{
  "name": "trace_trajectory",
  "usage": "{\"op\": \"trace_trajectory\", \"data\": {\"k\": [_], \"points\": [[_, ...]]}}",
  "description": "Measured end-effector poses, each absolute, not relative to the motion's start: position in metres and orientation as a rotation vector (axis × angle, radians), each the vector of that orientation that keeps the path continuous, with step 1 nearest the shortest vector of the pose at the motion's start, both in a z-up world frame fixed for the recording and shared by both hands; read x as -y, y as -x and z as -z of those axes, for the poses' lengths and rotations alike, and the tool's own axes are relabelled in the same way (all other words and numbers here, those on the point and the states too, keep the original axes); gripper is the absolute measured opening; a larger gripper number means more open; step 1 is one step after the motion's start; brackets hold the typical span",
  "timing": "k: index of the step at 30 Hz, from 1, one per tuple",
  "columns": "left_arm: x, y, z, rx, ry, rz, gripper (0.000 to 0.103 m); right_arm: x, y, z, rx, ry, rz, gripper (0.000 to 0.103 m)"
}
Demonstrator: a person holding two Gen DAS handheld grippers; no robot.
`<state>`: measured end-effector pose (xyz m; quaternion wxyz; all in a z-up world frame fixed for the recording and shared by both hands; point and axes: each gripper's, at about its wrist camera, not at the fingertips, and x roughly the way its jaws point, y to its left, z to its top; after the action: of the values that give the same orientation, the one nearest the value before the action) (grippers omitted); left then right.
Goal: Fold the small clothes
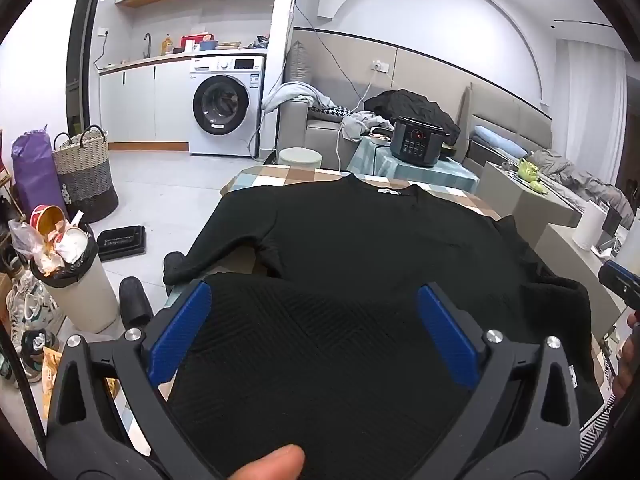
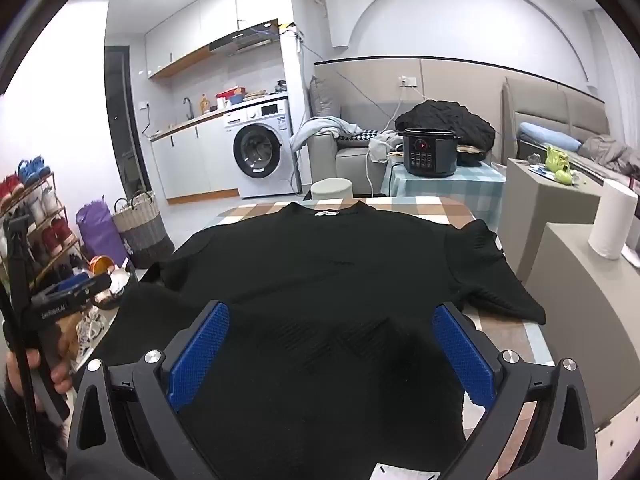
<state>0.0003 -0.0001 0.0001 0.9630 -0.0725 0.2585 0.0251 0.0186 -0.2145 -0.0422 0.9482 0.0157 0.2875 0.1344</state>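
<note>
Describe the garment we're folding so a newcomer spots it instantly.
Find the table with the checked cloth in the middle of the room, in front of the washing machine. The black knit top lies spread flat across it, neck away from the cameras. Unlike the dark heap on the sofa, it shows a small white neck label.

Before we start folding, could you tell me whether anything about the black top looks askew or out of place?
Yes: the black top lies spread on the checked table, but one sleeve droops over the table edge, and the opposite sleeve is bunched and twisted.
</note>
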Motion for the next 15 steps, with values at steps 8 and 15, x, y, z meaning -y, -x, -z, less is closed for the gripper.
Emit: {"op": "trace_trajectory", "data": {"k": [8,15], "points": [[0.001,-0.004,-0.004,-0.525,0.159,-0.029,0.102,0.215,-0.020,0.044,-0.587,-0.055,-0.282,0.103],[0.011,0.001,-0.004,-0.525,0.142,-0.002,0.102,0.218,-0.018,0.040,-0.585,-0.051,-0.265,0.103]]}}
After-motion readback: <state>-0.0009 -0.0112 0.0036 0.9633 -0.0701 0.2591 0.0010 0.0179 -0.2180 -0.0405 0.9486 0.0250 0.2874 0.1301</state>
